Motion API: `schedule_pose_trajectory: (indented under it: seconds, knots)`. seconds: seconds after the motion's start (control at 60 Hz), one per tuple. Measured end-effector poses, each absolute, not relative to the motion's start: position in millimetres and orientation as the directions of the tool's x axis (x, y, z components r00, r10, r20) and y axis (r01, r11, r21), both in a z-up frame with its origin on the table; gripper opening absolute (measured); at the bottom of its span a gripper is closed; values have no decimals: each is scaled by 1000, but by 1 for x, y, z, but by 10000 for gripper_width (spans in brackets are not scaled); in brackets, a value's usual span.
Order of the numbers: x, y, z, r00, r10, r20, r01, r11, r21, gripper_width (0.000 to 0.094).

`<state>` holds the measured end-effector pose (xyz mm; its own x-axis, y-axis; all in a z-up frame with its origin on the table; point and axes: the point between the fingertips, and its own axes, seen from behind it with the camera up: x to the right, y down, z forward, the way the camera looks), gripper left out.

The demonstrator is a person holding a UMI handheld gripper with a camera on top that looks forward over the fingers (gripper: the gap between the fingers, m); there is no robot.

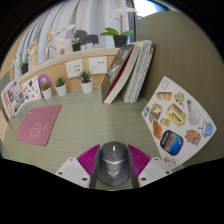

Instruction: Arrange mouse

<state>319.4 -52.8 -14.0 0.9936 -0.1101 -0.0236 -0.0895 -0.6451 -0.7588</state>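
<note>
- Gripper (112, 168) with fingers pressed on a grey mouse (112, 164), one pad (87, 158) on each side.
- Mouse right between the fingers, long way pointing straight ahead.
- Pink mat (38, 125) ahead and off to the left, well apart; probably the spot to aim for.

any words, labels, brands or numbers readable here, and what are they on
No text can be read.
Picture card right of the tongs: printed items with small captions, too small to read.
Leaning books: covers and spines show no legible text.
Card at the far left: print too blurred.
Mouse between the tongs' pads: no visible mark.
Pink mat: plain.
</note>
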Motion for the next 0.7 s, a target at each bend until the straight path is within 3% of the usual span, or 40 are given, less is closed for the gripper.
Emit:
schedule_pose_trajectory:
  seconds: [0.083, 0.317, 0.433, 0.533, 0.7]
  knots:
    - [320, -53, -14, 992, -120, -25, -98, -645, -758, 463]
    - [321, -55, -16, 988, -152, -13, -115, -688, -717, 281]
    - [316, -55, -6, 981, -192, 4, -134, -703, -698, 280]
    - [297, -44, 56, 977, -214, 20, -127, -649, -750, 280]
    - [232, -5, 228, 979, -204, 22, -75, -454, -888, 279]
